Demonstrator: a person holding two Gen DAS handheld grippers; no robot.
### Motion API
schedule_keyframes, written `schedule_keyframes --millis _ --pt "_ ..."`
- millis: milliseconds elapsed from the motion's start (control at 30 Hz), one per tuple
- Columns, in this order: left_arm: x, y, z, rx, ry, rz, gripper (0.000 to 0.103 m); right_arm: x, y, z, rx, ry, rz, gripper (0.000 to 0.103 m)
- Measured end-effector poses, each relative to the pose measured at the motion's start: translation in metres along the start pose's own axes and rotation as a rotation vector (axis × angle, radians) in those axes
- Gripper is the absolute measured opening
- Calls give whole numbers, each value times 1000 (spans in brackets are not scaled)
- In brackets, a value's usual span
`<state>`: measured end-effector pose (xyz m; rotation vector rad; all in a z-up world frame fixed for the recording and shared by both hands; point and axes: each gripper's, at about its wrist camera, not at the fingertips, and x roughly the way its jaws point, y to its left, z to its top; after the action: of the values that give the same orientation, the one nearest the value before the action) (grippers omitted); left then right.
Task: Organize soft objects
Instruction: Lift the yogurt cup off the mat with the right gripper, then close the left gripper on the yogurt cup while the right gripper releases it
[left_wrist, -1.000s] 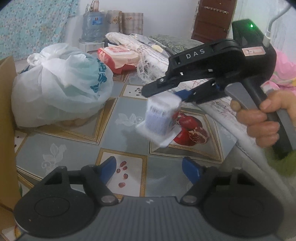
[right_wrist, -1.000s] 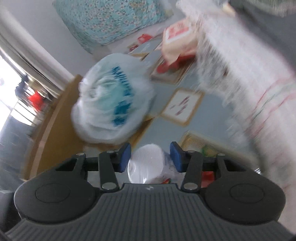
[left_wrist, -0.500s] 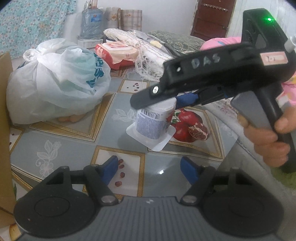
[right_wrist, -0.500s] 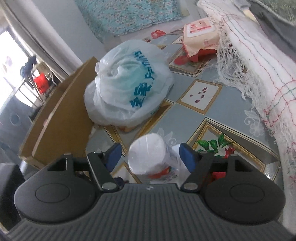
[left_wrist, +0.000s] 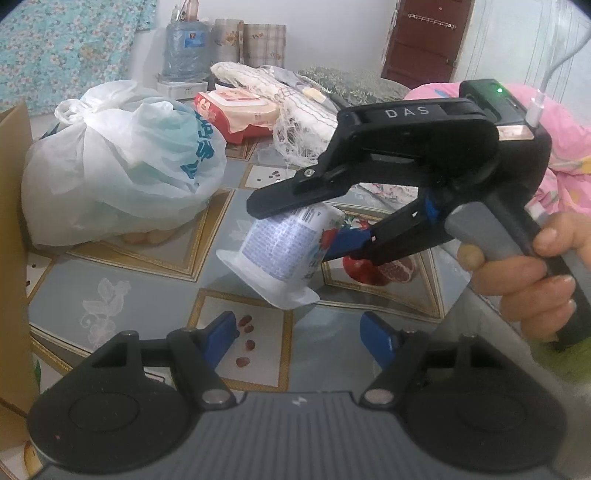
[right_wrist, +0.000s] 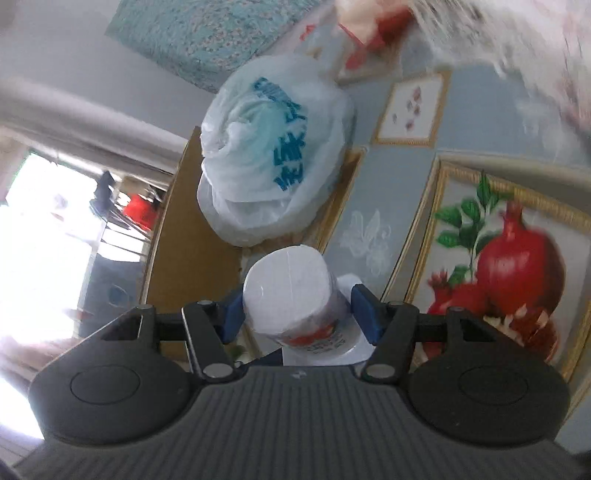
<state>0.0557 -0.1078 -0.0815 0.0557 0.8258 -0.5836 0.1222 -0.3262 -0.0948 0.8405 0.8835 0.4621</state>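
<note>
White printed cup (left_wrist: 286, 245) tilted upside-down above tablecloth.

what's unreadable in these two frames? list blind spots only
- Left wrist view: whether the right hand-held gripper pads press the tilted yogurt cup; its upper finger covers the far side as the jaws close.
- Left wrist view: contents of the tied plastic bag; the film is cloudy.
- Right wrist view: wipes pack and fringed cloth, motion-blurred.
- Right wrist view: cup's label, under the gripper body.
</note>
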Motion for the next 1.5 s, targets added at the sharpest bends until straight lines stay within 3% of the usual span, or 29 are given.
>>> schedule_keyframes --millis 100,167,367,533,867,1100,1300,1500 --pt "2 1 2 -1 1 -4 75 -4 7 1 -43 -31 -54 60" --pt "3 0 4 3 -2 -7 75 -6 12 2 -81 -52 -134 62" --pt "4 -6 9 31 -29 -3 74 -20 4 5 -73 -100 -160 63" --pt "4 -10 16 39 -66 10 59 -29 4 3 -102 -162 -226 59" --pt "12 -22 31 58 -116 -25 32 -49 -7 -5 -30 -220 -186 37" --pt "8 -18 33 34 -143 -21 31 -48 -17 -6 47 -214 -131 35" --pt "-1 -15 32 51 -164 43 31 -34 -21 -4 93 -178 -69 35" --pt "-2 -19 37 74 -183 47 31 -31 -31 0 149 -175 -21 35"
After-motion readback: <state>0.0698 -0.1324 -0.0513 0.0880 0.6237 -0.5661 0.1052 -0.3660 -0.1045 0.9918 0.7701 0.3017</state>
